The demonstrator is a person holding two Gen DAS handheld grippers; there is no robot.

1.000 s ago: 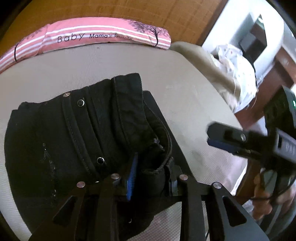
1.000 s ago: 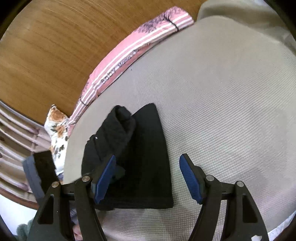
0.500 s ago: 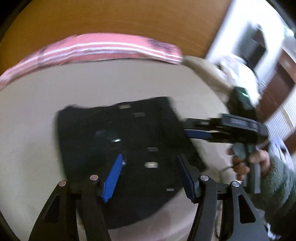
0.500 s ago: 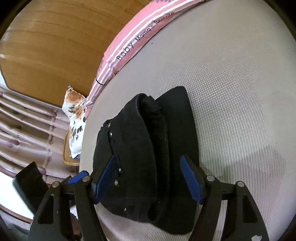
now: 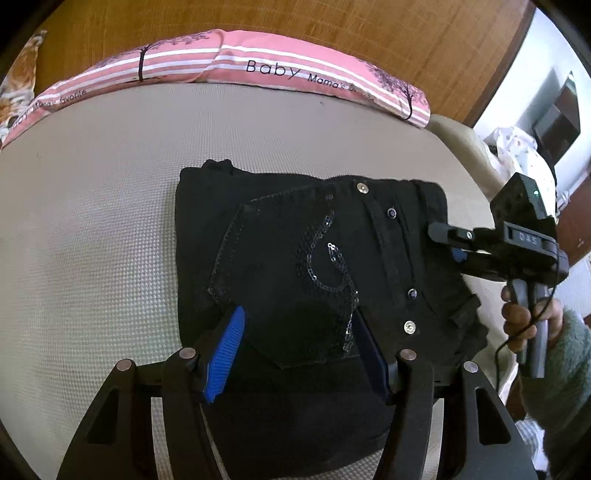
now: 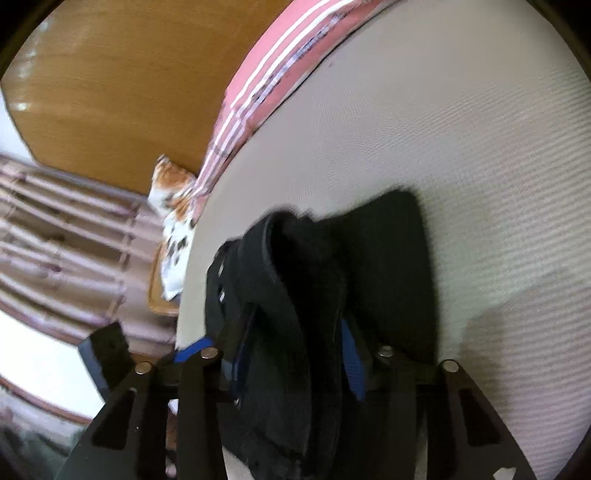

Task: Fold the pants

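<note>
Black pants (image 5: 295, 258) with a sequinned back pocket lie folded on the beige mattress (image 5: 92, 221). My left gripper (image 5: 295, 343) is open just above their near edge, with the pocket showing between its blue pads and nothing pinched. At the right edge of the pants, my right gripper (image 5: 439, 243) is held by a person's hand (image 5: 517, 317). In the right wrist view the right gripper (image 6: 295, 354) is closing, and the thick folded waistband of the pants (image 6: 388, 258) fills the gap between its pads.
A pink striped pillow (image 5: 258, 70) lies along the wooden headboard (image 5: 332, 29) at the far side. A floral cushion (image 6: 173, 206) and a curtain (image 6: 55, 240) are beyond the mattress's left edge. The mattress drops off close behind the right gripper.
My left gripper let go of the bunched fabric, opened and drew back; the pants now lie flat. The right gripper moved in over the waistband edge and its jaws narrowed around it.
</note>
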